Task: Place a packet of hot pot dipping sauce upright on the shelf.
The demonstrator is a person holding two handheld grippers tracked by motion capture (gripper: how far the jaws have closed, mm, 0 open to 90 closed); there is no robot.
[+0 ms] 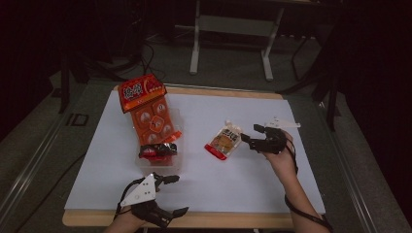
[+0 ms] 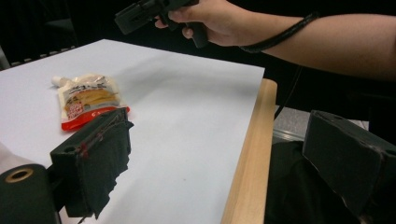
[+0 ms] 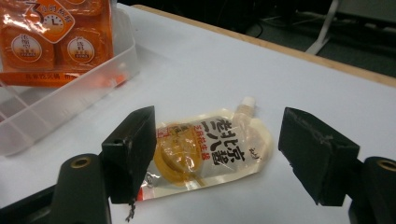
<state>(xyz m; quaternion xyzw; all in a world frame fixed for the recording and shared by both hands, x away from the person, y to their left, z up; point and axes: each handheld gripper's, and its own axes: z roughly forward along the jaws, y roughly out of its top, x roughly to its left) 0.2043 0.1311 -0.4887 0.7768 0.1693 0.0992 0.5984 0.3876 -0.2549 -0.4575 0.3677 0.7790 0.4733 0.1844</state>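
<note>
- Reaching for the spouted pouch, which lies flat on the white surface beside the clear bin.
- Our right gripper straddles it, jaws apart, not yet pressing.
- Our left gripper hangs open at the near edge.
- Next, we judge, comes lowering and closing on the pouch.

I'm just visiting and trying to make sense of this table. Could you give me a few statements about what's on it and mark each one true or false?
1. The spouted pouch lies flat on the white sheet. True.
2. The right hand-held gripper has the pouch clamped tight. False: its jaws stand open on either side of the pouch, not pressing it.
3. An orange snack pack leans out of the clear plastic bin. True.
4. The left hand-held gripper holds the orange pack. False: its jaws are open and empty near the table's front edge.
5. The pouch sits inside the clear bin. False: it lies outside, to the bin's right in the high view.
</note>
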